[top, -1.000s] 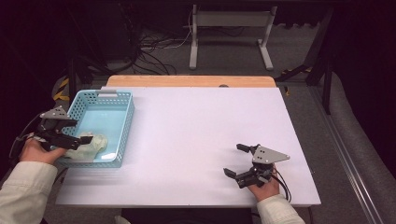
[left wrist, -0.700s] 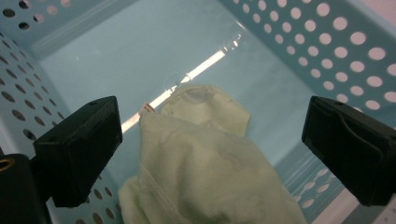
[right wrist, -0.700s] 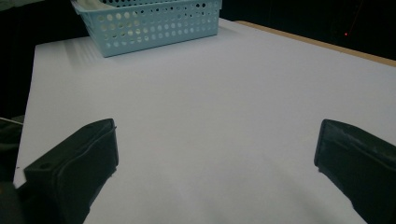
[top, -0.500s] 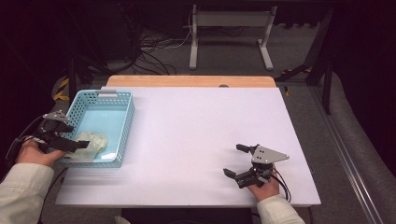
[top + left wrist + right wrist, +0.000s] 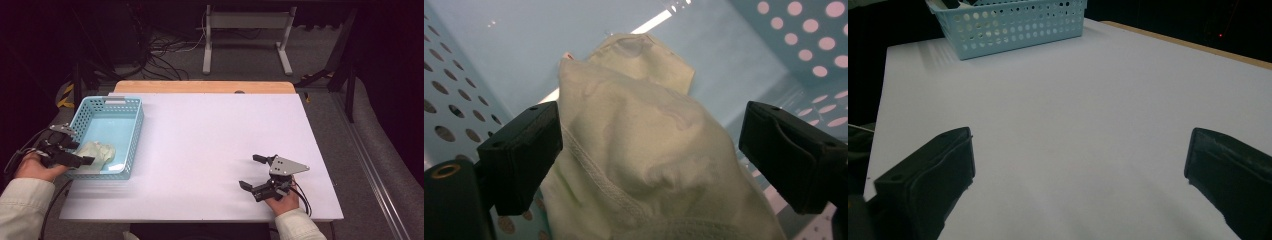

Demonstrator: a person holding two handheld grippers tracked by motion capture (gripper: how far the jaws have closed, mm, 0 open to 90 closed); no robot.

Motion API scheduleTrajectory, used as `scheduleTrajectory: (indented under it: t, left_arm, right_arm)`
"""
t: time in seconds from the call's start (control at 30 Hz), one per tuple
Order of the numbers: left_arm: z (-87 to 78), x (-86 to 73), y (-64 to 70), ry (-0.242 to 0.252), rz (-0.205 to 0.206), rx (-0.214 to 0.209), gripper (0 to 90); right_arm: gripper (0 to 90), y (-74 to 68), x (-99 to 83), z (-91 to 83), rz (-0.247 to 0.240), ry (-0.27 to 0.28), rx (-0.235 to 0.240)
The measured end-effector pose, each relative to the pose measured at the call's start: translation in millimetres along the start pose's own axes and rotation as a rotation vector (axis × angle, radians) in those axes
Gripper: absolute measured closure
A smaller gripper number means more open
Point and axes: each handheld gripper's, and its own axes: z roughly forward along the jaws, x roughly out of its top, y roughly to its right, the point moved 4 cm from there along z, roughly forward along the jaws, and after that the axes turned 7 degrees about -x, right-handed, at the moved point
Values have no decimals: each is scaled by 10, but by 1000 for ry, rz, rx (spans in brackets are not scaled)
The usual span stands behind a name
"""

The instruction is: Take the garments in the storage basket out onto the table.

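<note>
Left gripper (image 5: 75, 157) at 9 o'clock, jaws spread wide around pale cloth (image 5: 644, 150) in blue basket (image 5: 131, 135). Right gripper (image 5: 255, 172) at 5 o'clock on table (image 5: 210, 135), jaws wide apart, holding nothing.

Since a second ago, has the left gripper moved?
Yes. The left gripper has drawn back toward the person, from the middle of the blue basket's left wall to its near corner, open around the pale cloth.

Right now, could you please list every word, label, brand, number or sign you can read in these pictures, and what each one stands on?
There is no readable text: the blue basket, the pale cloth inside it and the white table all bear no legible words, labels or numbers.
</note>
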Motion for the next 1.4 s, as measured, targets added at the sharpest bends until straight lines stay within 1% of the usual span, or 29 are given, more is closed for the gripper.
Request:
scheduleTrajectory:
  t: [0.23, 0.33, 0.53, 0.67, 0.77, 0.87, 0.97, 1.0, 1.07, 1.17, 1.27, 1.4]
  left_arm:
    - [41, -25, 2, -42, -8, -10, 155]
    - [52, -34, 0, -53, -9, -3, 171]
    - [75, -64, -12, -88, -14, 11, 267]
    - [82, -76, -15, -99, -17, 12, 357]
    - [68, -76, -13, -93, -11, 14, 491]
    - [77, -80, -9, -104, -11, 13, 578]
    - [90, -83, -1, -117, -11, 16, 684]
    - [91, -82, 0, -118, -13, 14, 729]
    - [91, -79, 0, -119, -15, 14, 783]
    - [85, -75, 1, -115, -19, 13, 812]
    - [64, -66, 0, -101, -23, 17, 823]
    - [19, -44, -1, -63, -25, 15, 828]
  right_arm:
    - [7, -2, -1, 1, 1, -2, 2]
    - [7, -2, -1, 2, -1, -1, 1]
    - [12, -3, 0, 0, -3, 0, 3]
    - [12, -3, 0, 0, -3, -1, 3]
    - [12, -3, 0, 0, -3, -1, 3]
    - [12, -3, 0, 1, -2, 0, 4]
    - [12, -4, 0, 1, -2, -1, 5]
    - [13, -3, 0, 0, -2, -1, 5]
    - [13, -3, 0, 1, -2, -1, 5]
    - [13, -4, 0, 0, -2, -1, 5]
    - [13, -4, 0, 1, -2, -1, 5]
    - [13, -4, 0, 1, -2, -1, 5]
